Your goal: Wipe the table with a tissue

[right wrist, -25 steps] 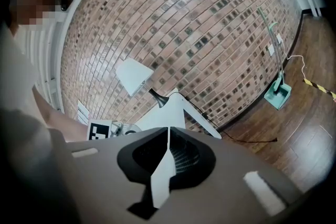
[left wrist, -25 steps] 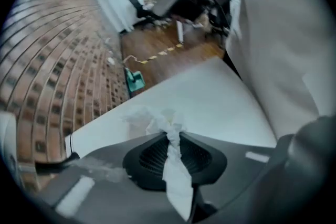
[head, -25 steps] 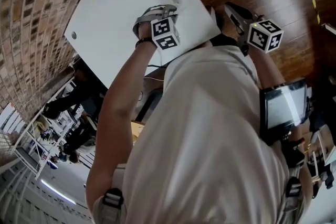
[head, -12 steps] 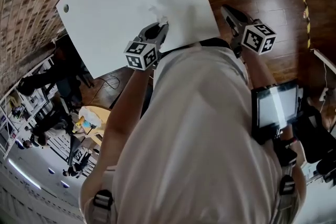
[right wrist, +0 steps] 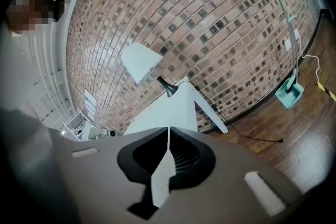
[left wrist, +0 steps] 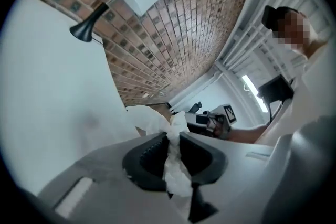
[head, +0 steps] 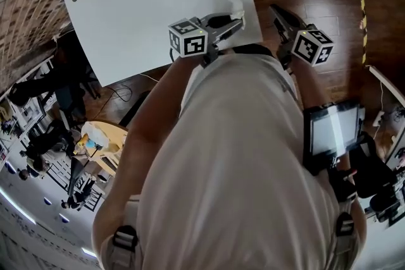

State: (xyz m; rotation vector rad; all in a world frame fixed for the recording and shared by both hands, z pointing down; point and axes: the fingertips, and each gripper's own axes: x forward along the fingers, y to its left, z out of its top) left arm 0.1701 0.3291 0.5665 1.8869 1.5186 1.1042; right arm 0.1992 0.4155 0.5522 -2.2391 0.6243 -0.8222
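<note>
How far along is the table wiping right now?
Done: the tissue is picked up and crumpled; the white table shows no mess. In hand: the left tongs clamp it at the table's near edge. Left: hard to say, since wiped and unwiped areas look alike. The right tongs are shut and empty.

The person's torso covers the tabletop's near corner, and the head view's top edge cuts off its far side. Only a tuft of the tissue shows beyond the left hand-held gripper. The figures at lower left are too small to tell.
</note>
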